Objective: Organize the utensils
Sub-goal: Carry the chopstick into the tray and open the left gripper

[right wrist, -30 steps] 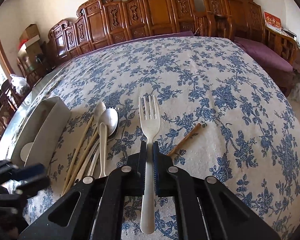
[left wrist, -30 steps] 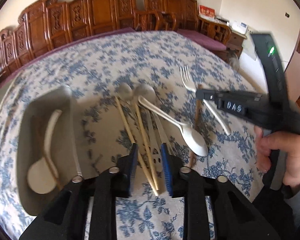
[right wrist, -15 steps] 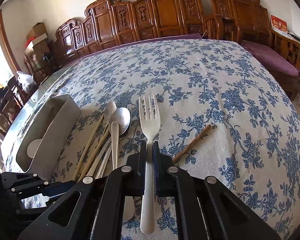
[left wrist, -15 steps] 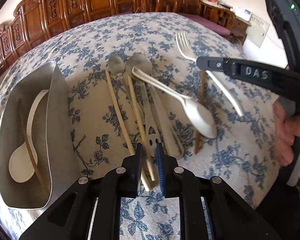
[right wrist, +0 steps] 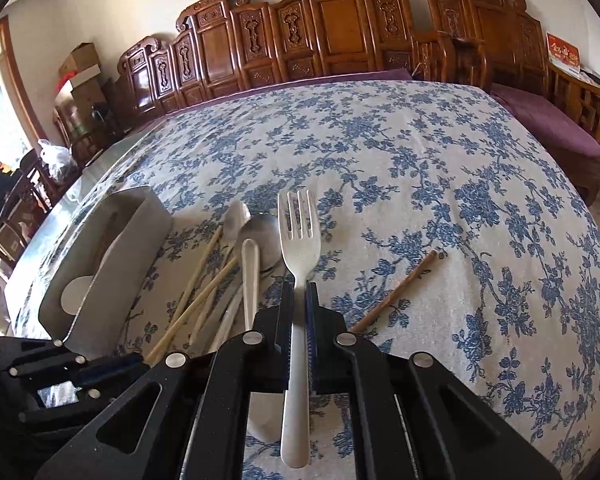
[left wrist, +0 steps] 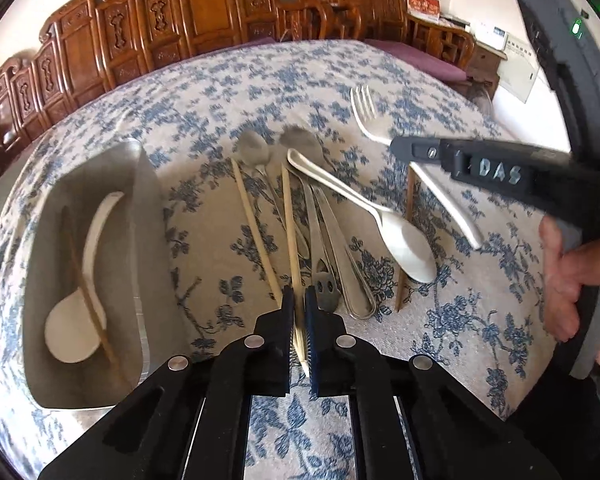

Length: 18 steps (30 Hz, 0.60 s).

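In the left wrist view my left gripper (left wrist: 299, 308) has its jaws closing, and the pads now press on a pale bamboo chopstick (left wrist: 290, 216). That chopstick lies in a pile with a second pale chopstick (left wrist: 256, 232), metal spoons (left wrist: 256, 148) and a white plastic spoon (left wrist: 408, 256). My right gripper (right wrist: 299, 304) is shut on the handle of a white fork (right wrist: 300, 236), tines pointing away; it also appears in the left wrist view as the right gripper (left wrist: 404, 152). A dark brown chopstick (right wrist: 396, 292) lies alone to the right of the fork.
A metal tray (left wrist: 140, 208) at the left of the pile holds a white spoon (left wrist: 74, 332) and a brown chopstick. A blue floral cloth (right wrist: 420, 168) covers the table. Carved wooden chairs (right wrist: 340, 32) line its far side. A hand (left wrist: 572, 280) grips the right tool.
The left jaws have drawn together from apart around the chopsticks to pressing on one pale chopstick. The right gripper has kept the fork and hardly moved.
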Tool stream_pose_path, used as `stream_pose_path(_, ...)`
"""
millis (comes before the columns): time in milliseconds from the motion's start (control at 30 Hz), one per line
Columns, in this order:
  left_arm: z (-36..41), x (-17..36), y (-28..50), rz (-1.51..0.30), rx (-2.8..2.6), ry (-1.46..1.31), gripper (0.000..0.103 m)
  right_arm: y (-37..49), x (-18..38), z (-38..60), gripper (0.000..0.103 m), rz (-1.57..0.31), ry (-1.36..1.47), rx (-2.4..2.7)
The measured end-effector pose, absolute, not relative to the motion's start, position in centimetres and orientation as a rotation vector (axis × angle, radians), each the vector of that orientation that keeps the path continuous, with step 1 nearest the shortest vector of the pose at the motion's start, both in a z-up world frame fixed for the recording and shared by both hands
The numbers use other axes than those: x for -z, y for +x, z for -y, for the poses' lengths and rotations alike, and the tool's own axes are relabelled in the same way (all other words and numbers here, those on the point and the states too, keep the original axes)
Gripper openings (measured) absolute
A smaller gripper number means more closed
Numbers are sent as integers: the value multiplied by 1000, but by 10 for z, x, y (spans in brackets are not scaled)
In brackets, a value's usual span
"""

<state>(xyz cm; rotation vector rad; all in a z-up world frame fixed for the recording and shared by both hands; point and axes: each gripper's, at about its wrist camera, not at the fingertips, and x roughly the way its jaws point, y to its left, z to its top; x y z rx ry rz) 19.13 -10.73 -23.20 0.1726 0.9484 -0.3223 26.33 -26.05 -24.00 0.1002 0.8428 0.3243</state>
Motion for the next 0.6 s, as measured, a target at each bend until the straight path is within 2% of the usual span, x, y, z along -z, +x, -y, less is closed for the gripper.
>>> stream_pose_path(600, 65, 173, 166, -820, 319, 88, 4, 247, 231, 226, 8, -818, 72, -385)
